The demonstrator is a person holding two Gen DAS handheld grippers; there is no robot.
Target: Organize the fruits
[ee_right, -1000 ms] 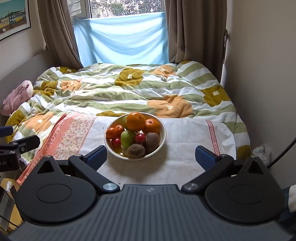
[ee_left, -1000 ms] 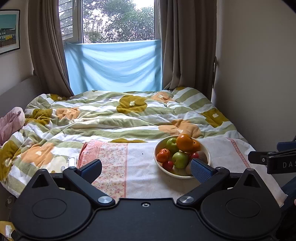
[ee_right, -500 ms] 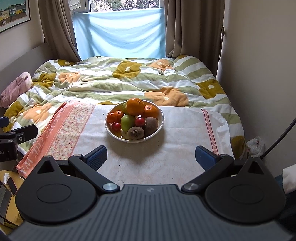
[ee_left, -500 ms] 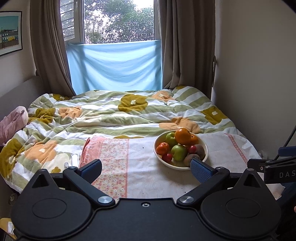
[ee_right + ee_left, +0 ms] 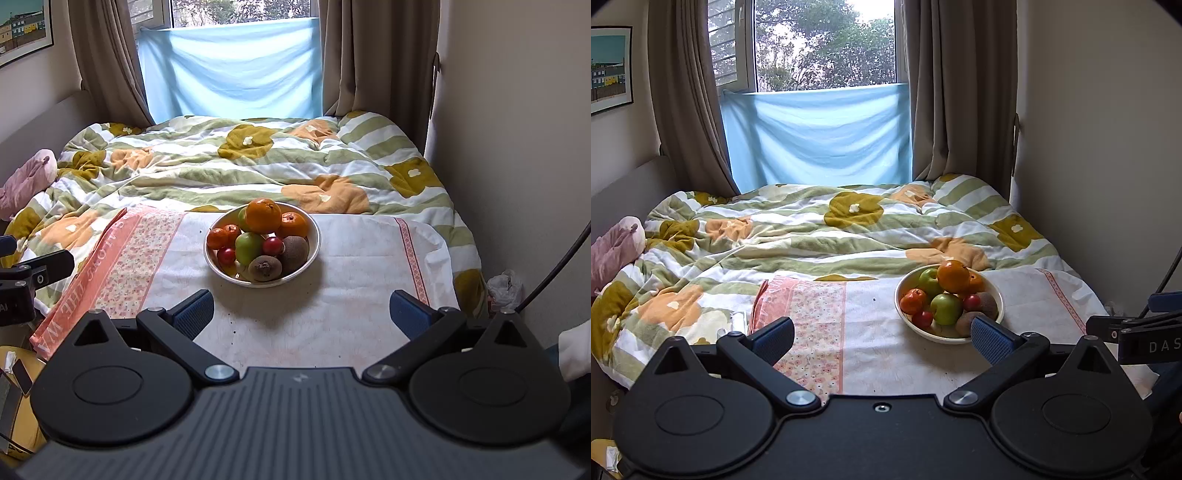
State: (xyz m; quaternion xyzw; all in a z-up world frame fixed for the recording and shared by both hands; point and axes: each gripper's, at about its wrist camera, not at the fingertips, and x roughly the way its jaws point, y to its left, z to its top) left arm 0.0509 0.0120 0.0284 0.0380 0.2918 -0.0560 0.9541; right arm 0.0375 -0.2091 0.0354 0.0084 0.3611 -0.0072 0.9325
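Note:
A white bowl (image 5: 312, 254) (image 5: 997, 315) heaped with fruit stands on a white and pink cloth (image 5: 351, 317) at the foot of the bed. A big orange (image 5: 263, 215) (image 5: 953, 276) tops the pile, with a green apple (image 5: 248, 246), small red fruits and two kiwis (image 5: 265, 268) around it. My right gripper (image 5: 301, 312) is open, held back from the bowl, which lies ahead between its fingers. My left gripper (image 5: 882, 339) is open too, with the bowl just beyond its right finger (image 5: 991, 339).
A flowered green and yellow duvet (image 5: 229, 158) covers the bed behind the cloth. A pink soft toy (image 5: 26, 181) lies at the left edge. A wall runs along the right, with a plastic bag (image 5: 504, 288) on the floor beside it. Curtains and a window stand behind.
Both grippers have pulled back and risen away from the bowl, so it looks smaller and farther off. Their fingers stayed open.

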